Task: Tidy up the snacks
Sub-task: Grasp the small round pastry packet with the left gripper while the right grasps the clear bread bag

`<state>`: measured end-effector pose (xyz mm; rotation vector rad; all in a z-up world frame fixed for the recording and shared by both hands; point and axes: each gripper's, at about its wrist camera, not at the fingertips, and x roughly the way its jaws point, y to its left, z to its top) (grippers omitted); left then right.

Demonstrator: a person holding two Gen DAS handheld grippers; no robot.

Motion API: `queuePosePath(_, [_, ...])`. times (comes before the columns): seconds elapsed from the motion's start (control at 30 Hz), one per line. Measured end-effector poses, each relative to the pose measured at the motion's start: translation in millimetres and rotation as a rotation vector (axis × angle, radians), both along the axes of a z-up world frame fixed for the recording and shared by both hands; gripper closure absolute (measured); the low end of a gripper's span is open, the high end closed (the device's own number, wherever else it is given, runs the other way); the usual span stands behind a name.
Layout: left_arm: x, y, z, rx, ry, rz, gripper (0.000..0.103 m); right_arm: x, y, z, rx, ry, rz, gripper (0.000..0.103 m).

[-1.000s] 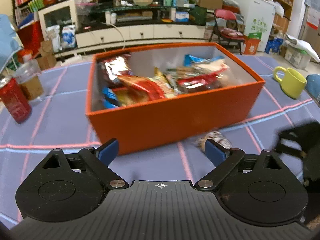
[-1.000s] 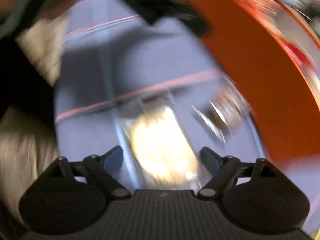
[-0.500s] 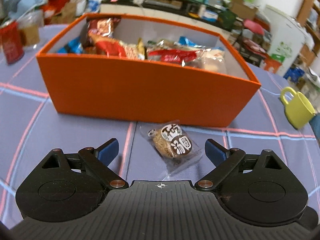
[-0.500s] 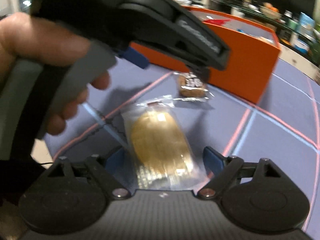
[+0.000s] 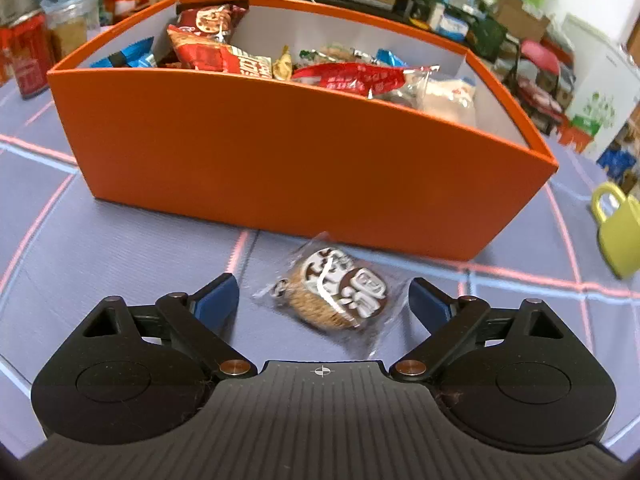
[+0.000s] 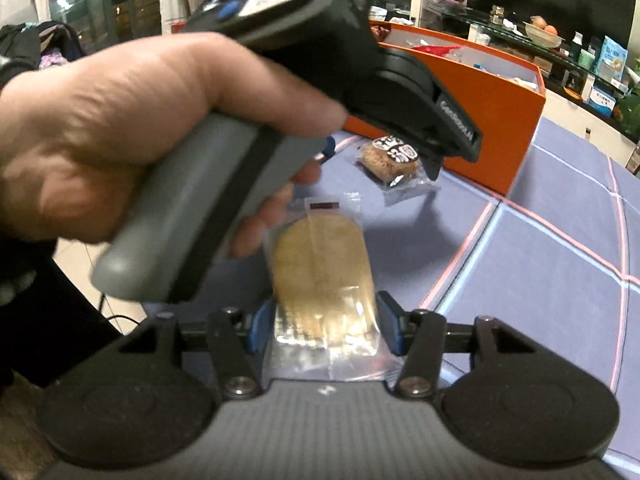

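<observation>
Low in the left wrist frame, the left tongs [image 5: 322, 300] stand wide over the purple bench [image 5: 120, 248], their 2 blue pads on either side of a small round cookie packet [image 5: 336, 296] with brown-and-white lettering, neither pad touching its clear wrapper. That packet lies flat on the bench just in front of the near wall of the orange box [image 5: 280, 152], which fills the middle of the frame and already holds a heap of snack bags [image 5: 224, 52] in red, blue and white wrappers. At the right edge a yellow-green mug [image 5: 618, 232] stands on the bench, well apart from the box, and a red can [image 5: 28, 56] sits at the upper left beside a clear jar [image 5: 72, 20]. From the right wrist view, the right tongs [image 6: 322, 326] have just been closing and now sit narrow, their blue pads pressed against both sides of a pale oval biscuit in a clear wrapper [image 6: 320, 264], which lies lengthwise between them near the bottom centre. Above it, the person's left hand [image 6: 120, 128] grips the grey handle of the other tool across the upper left, and the cookie packet shows beyond it, close to the corner of the orange box at the upper right. Pink and pale lines cross the bench cloth at the right.
</observation>
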<state>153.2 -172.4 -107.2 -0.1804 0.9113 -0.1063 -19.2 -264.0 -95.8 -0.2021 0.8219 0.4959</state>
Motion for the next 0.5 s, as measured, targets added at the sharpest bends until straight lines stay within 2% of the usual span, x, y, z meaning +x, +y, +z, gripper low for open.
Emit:
queuePosePath(0.03, [-1.0,-2.7,-0.8,0.012,-0.011,-0.013,0.033,-0.6,0.9,0.3,-0.002,0.000,-0.002,0.048])
queuePosePath(0.07, [-3.1,-6.5,-1.3,0.053,-0.026,-0.032,0.045,-1.2,2.1,0.1,-0.006,-0.002,-0.003,0.048])
queuePosePath(0.13, [-9.2,-11.7,-2.3,0.120,-0.048,-0.095,0.057,-2.0,4.2,0.6,-0.012,0.000,-0.001,0.049])
queuePosePath(0.17, [-14.1,-10.5,-1.7,0.126,-0.060,-0.137,0.073,-2.7,4.3,0.7,-0.012,0.004,0.003,0.049])
queuePosePath(0.2, [-18.2,-8.6,-1.0,0.123,-0.063,-0.178,0.082,-1.8,3.3,-0.9,-0.012,0.008,0.006,0.049])
queuePosePath(0.27, [-23.8,-1.5,1.0,0.131,-0.059,-0.232,0.093,-4.7,1.9,-0.9,-0.012,0.003,0.009,0.050])
queuePosePath(0.33, [-30.1,8.3,7.1,0.131,-0.078,-0.260,0.095,-2.6,-1.1,-1.6,-0.008,0.007,0.004,0.050])
queuePosePath(0.4, [-37.8,15.8,16.2,0.137,-0.111,-0.286,0.103,-2.9,-4.5,-1.0,-0.008,0.008,-0.008,0.050])
queuePosePath(0.5, [-45.0,24.4,30.3,0.132,-0.136,-0.303,0.103,-5.6,-9.7,-0.6,-0.011,0.013,-0.024,0.050])
